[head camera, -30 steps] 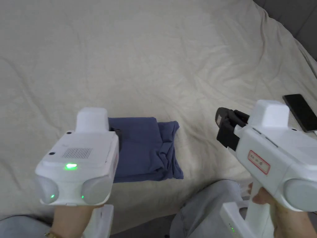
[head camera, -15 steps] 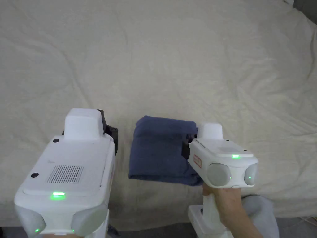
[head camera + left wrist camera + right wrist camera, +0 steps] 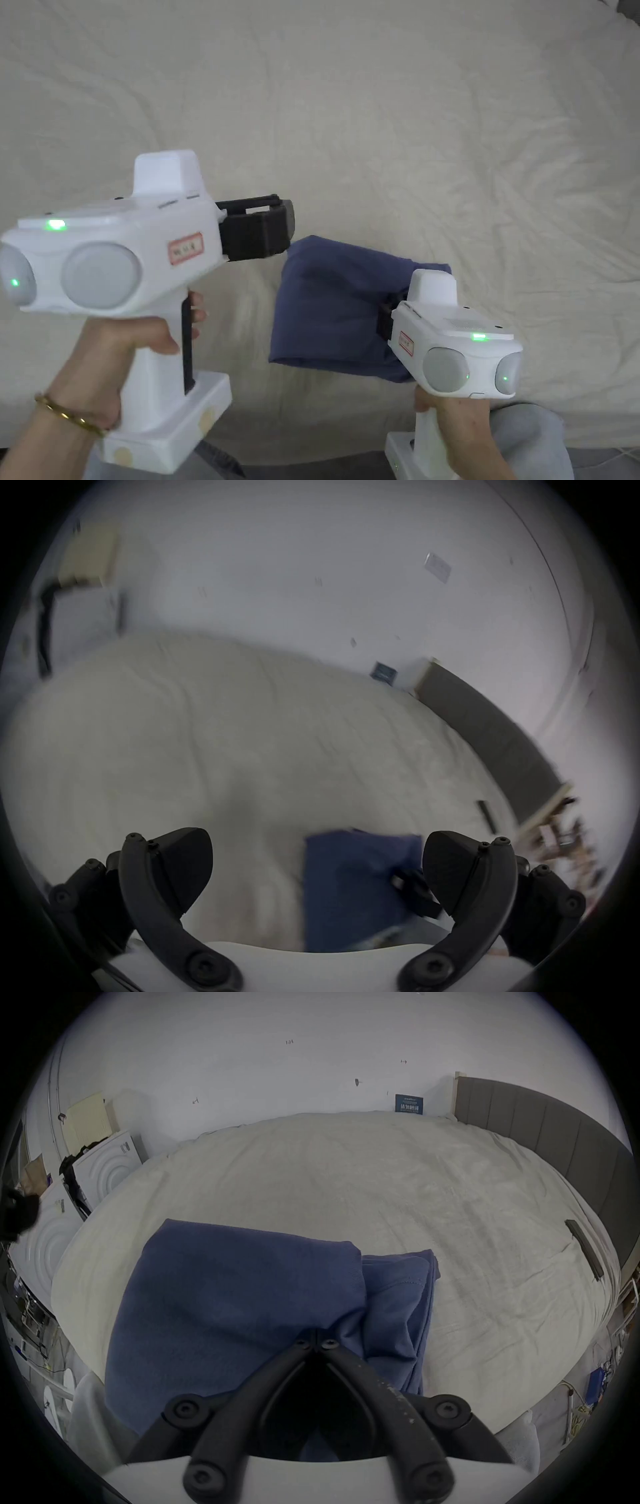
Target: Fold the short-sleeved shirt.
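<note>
The dark blue shirt (image 3: 331, 306) lies folded into a compact rectangle near the front edge of the bed; it is also in the right gripper view (image 3: 242, 1297) and the left gripper view (image 3: 349, 882). My right gripper (image 3: 317, 1338) is shut on the shirt's near right part, both jaws pinching the cloth; in the head view its white body (image 3: 453, 350) covers that corner. My left gripper (image 3: 317, 864) is open and empty, held in the air to the left of the shirt, pointing right in the head view (image 3: 262, 225).
A cream sheet (image 3: 375, 125) covers the wide bed. A grey headboard (image 3: 554, 1130) runs along the right side, and a dark phone (image 3: 585, 1248) lies near it. White appliances (image 3: 100, 1168) stand at the far left. The person's grey-trousered knee (image 3: 531, 437) is at the front.
My right gripper came in from the right and closed on the shirt's near right part. My left gripper left the shirt, rose and turned to point right. The head camera shifted.
</note>
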